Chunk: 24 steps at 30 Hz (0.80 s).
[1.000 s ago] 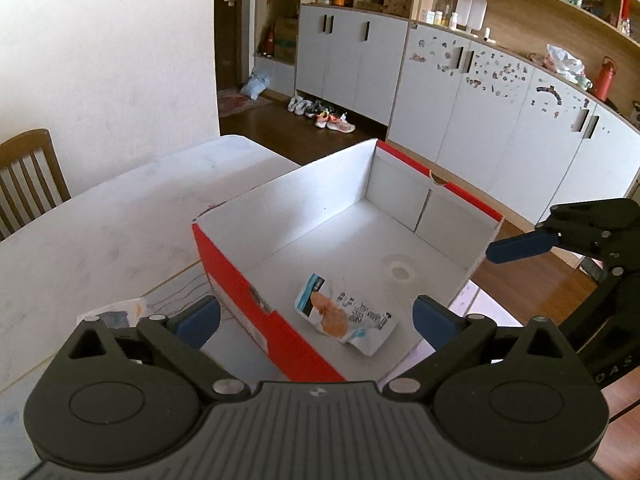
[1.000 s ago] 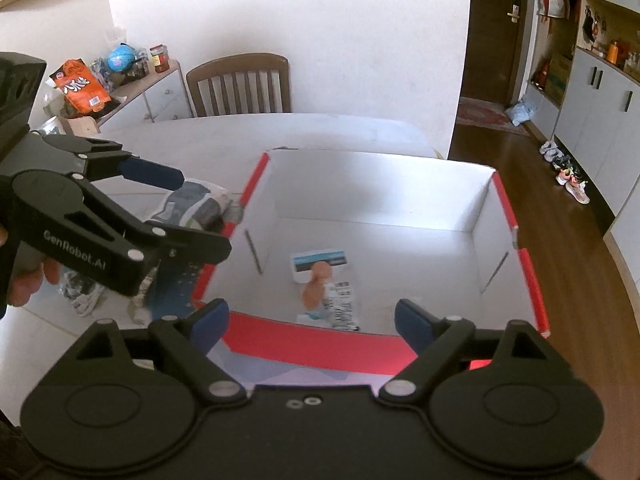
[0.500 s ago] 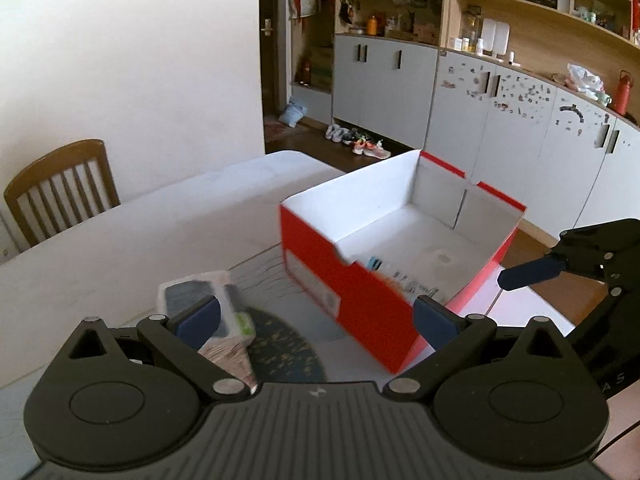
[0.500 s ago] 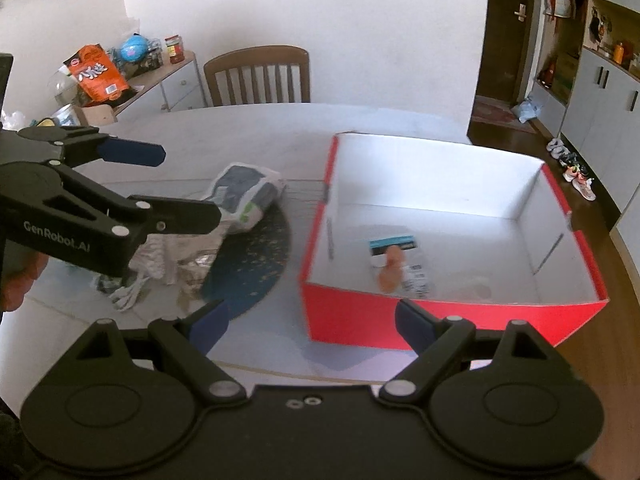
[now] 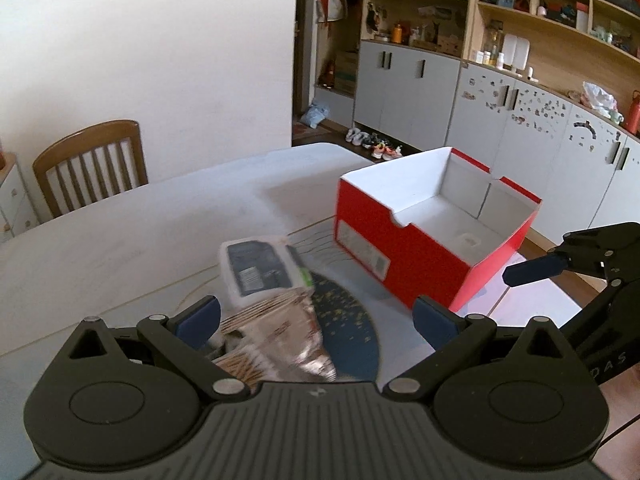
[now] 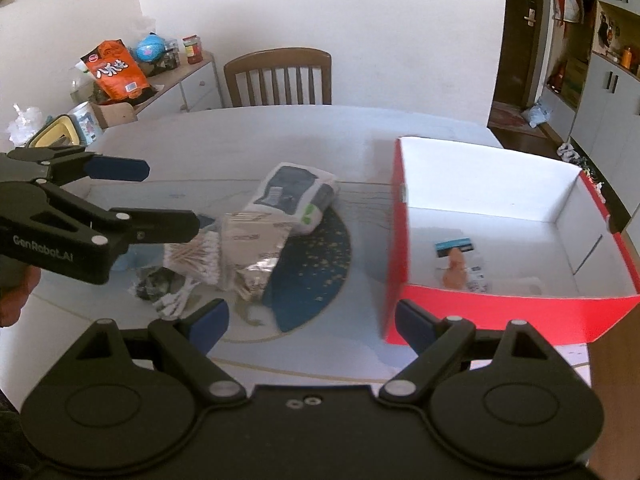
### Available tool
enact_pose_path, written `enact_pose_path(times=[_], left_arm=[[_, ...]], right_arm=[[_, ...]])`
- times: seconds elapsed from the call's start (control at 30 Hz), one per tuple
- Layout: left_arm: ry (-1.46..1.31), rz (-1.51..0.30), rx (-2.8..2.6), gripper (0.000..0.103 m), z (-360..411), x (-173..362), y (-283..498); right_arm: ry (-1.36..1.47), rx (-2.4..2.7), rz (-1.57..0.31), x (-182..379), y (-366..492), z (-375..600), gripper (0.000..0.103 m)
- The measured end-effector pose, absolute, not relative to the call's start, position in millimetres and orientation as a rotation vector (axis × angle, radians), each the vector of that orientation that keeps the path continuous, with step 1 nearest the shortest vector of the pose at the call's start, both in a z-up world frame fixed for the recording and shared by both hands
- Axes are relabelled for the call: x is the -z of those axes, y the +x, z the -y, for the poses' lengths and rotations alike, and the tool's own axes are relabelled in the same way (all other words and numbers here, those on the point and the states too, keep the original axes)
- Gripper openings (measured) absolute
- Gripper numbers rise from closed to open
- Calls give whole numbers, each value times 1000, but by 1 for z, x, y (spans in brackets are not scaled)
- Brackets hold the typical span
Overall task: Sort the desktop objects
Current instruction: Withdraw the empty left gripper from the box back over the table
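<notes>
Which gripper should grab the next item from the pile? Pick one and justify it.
Left, probably. The left gripper hangs open right over the cotton swabs and silver pouch; the right gripper, also open, sits nearer the red box.

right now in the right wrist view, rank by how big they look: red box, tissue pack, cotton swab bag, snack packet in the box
1. red box
2. tissue pack
3. cotton swab bag, partly hidden by the left tool, so unsure against the pack
4. snack packet
</notes>
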<state>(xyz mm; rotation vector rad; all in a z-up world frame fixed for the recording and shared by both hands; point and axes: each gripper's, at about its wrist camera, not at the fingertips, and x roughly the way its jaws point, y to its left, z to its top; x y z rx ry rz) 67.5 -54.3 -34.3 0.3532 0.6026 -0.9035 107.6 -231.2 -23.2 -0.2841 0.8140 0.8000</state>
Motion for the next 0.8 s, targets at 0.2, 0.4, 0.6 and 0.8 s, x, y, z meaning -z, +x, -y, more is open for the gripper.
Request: enact_pose_path(times=[0.2,0.4,0.6,0.8], left_arm=[[333,-583,849,103,19,35,77],[313,-604,792,103,-16,42,92],[312,-607,758,103,-39,47,102],[305,-628,735,103,-56,55,116]], right_arm=[[-272,-805,-805,26,93,213,90],[-276,-817,-798,29,83,194,90],[-293,-834,-795,32,76,170,90],[-312,-862,-790,37,69,143,90]])
